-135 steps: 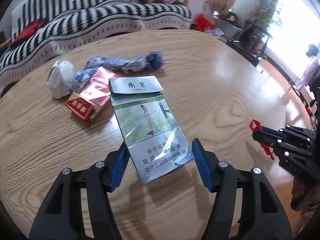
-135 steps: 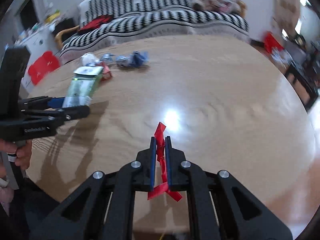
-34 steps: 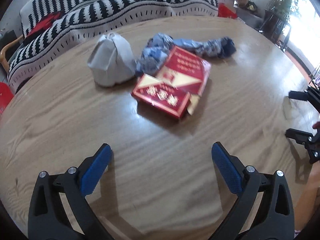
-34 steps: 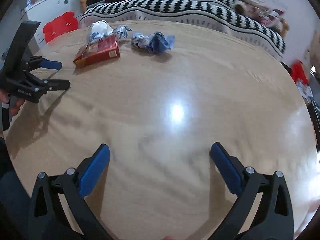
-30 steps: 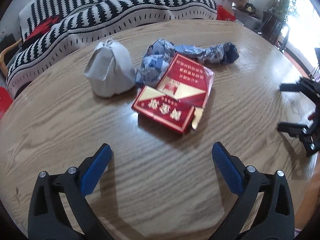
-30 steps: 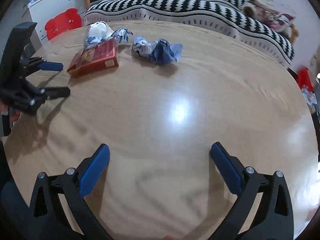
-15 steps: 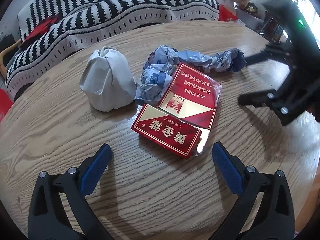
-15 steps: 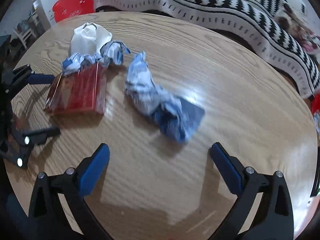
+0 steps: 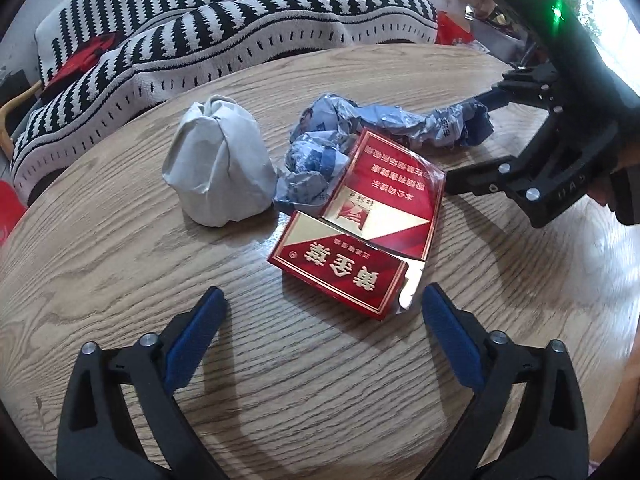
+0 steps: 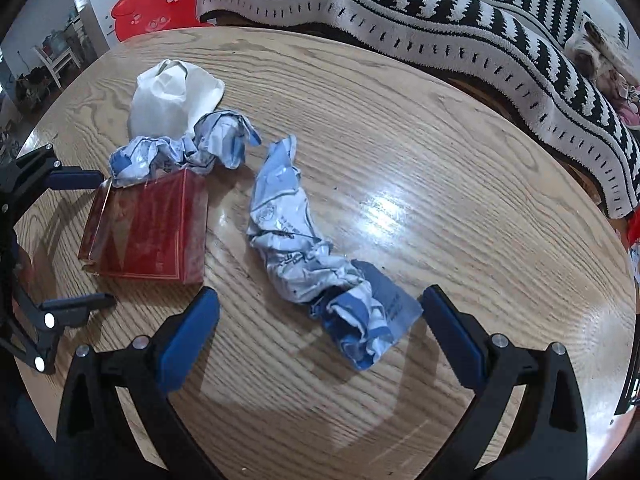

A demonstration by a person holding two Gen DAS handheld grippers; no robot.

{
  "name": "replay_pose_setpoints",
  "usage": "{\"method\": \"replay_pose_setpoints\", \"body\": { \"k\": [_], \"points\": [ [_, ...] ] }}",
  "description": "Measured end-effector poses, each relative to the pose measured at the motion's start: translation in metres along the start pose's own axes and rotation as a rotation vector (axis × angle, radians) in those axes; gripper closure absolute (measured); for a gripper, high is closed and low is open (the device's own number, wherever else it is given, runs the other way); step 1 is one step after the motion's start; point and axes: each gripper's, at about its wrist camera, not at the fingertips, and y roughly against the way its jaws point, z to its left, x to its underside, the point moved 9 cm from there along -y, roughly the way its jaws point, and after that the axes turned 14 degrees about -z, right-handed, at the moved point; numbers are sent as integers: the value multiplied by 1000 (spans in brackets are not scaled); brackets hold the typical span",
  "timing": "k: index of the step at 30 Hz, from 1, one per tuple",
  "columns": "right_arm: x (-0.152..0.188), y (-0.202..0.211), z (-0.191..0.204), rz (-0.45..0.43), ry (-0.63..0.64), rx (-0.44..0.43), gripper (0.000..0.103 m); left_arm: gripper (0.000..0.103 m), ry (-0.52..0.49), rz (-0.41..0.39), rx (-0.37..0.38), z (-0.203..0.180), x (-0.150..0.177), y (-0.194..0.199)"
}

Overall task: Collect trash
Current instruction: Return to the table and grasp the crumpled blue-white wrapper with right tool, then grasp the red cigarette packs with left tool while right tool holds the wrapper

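A red cigarette pack (image 9: 360, 240) lies on the round wooden table (image 9: 120, 280), its flap end between the open jaws of my left gripper (image 9: 320, 312). The pack also shows in the right wrist view (image 10: 148, 228). A long crumpled blue-white wrapper (image 10: 312, 256) lies with its near end between the open jaws of my right gripper (image 10: 320, 312); in the left wrist view the wrapper (image 9: 432, 124) sits behind the pack, with the right gripper (image 9: 472, 140) around its end. A second blue-white crumple (image 10: 180, 152) and a white paper bundle (image 9: 216, 168) lie beside the pack.
A black-and-white striped sofa (image 9: 200, 40) runs behind the table. A red bear-shaped object (image 10: 156, 4) stands past the table's far left in the right wrist view. The table edge (image 10: 624, 280) curves close on the right.
Both grippers have moved forward toward the trash pile. The red pack and the long wrapper now sit at the jaw tips. Both stay open.
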Motion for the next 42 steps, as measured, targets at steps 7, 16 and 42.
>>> {"method": "replay_pose_setpoints", "body": {
  "k": [7, 16, 42],
  "points": [
    [-5, 15, 1, -96, -35, 0, 74, 103, 57, -33, -89, 25, -8, 6],
    [13, 37, 3, -136, -187, 51, 80, 103, 127, -22, -89, 31, -5, 8],
    [93, 121, -20, -170, -455, 127, 80, 11, 400, -41, -178, 42, -37, -4]
  ]
}}
